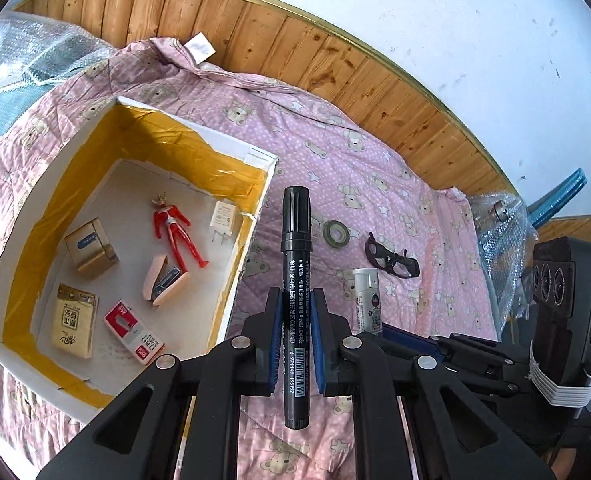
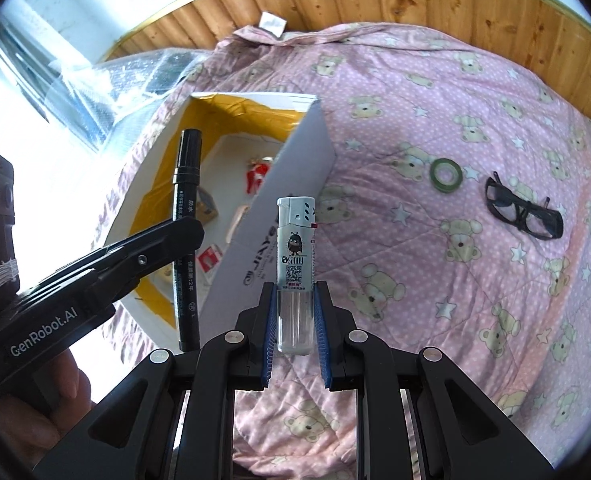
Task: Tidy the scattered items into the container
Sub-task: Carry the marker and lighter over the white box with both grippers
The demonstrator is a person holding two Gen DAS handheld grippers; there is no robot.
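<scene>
While both tools are loaded, I record the following: my left gripper is clamped on a black marker, which stands upright between the blue pads, cap end up and barcode end below the fingers. My right gripper is clenched on a white lighter, gripping its clear lower body, with the printed upper part and metal head standing above the fingertips. Seen from the right wrist, the marker hangs over the near corner of the container. To the left of the marker sits the container, an open white box with yellow tape lining its inner walls, resting on a pink bear-print quilt. Inside it lie a red figure, a white charger plug, a pink stapler, a gold box, a tissue pack and a red staple box. On the quilt outside the box lie a green tape ring and, just beside it, dark glasses.
</scene>
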